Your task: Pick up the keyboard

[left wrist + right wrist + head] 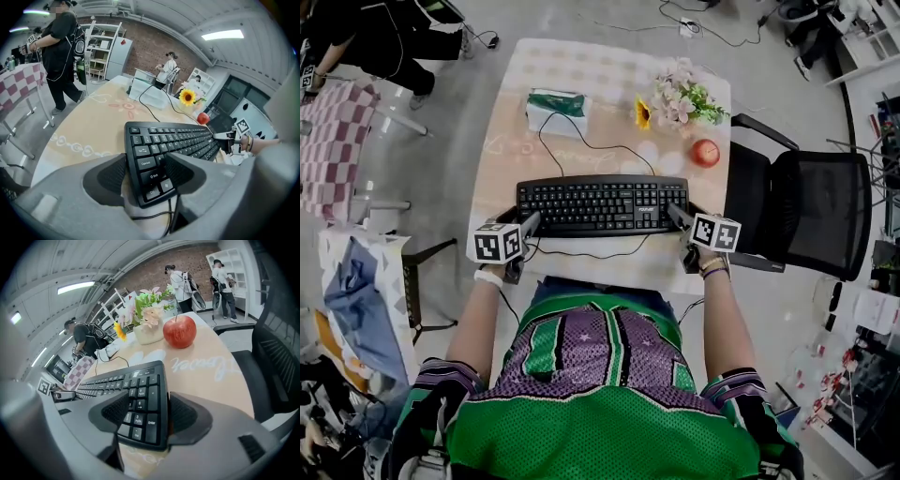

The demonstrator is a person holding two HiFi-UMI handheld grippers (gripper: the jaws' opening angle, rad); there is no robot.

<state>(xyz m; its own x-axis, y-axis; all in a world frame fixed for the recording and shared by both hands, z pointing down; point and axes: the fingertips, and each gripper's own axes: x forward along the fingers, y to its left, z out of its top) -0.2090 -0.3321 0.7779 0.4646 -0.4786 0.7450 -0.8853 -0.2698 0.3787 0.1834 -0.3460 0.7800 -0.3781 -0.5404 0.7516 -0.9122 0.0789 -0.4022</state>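
A black keyboard (602, 204) lies flat near the front edge of the pale table (609, 75), with its cable running off toward the far side. My left gripper (530, 223) is at its left end and my right gripper (680, 216) at its right end. In the left gripper view the near left corner of the keyboard (178, 140) sits between the wide jaws of the left gripper (145, 171), with bare table showing beside the left pad. In the right gripper view the number-pad end (136, 399) sits between the spread jaws of the right gripper (143, 416). Neither pair presses on it.
A red apple (705, 152), a flower pot (680, 98) and a tissue box (555, 111) stand behind the keyboard. A black office chair (806, 216) is right of the table. A checked table (333, 141) and a standing person (61, 56) are at the left.
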